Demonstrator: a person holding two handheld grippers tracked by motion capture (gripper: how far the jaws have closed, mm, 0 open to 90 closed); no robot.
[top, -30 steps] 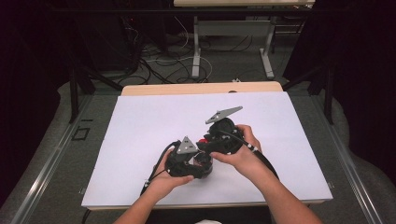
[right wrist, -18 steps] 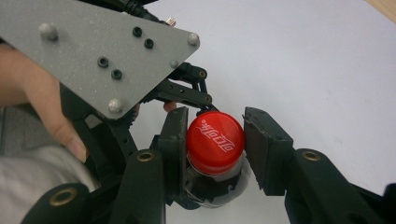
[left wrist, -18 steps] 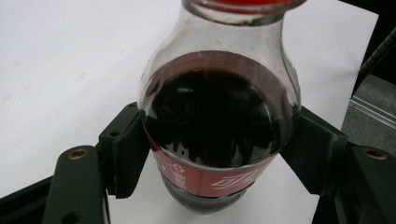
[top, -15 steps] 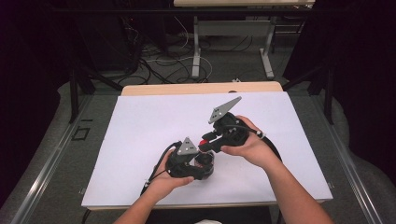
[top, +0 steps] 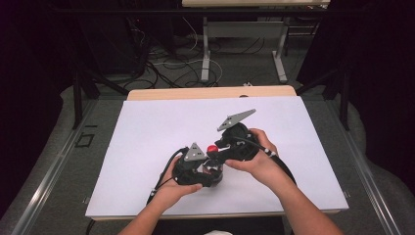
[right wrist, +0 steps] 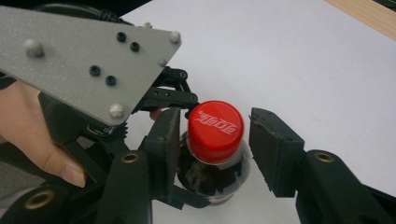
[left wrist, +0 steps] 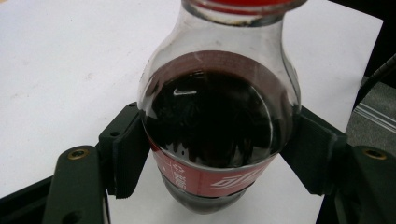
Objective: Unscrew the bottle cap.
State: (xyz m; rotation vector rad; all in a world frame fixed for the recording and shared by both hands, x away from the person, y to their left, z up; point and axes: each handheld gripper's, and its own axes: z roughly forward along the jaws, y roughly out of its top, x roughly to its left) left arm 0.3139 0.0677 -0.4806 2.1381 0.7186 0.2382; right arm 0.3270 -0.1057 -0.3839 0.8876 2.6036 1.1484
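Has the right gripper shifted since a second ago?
Yes. Against the table's far edge, the right gripper drifted slightly rightward; its jaws have just been opening around the bottle's red cap.

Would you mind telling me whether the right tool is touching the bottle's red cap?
Apart on one side at least: the right gripper view shows a white gap between the red cap and one pad of the right tool, whose jaws have just been opening.

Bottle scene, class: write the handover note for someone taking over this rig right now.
Left gripper: shut on the bottle, clamped around its body, holding it upright on the white table.
Right gripper: jaws have just been opening; they flank the red cap with a gap on one side, not pressing it.
Done: bottle steadied.
Left: the cap is still on the neck; whether it is loosened cannot be told. Probably re-grip and keep twisting.
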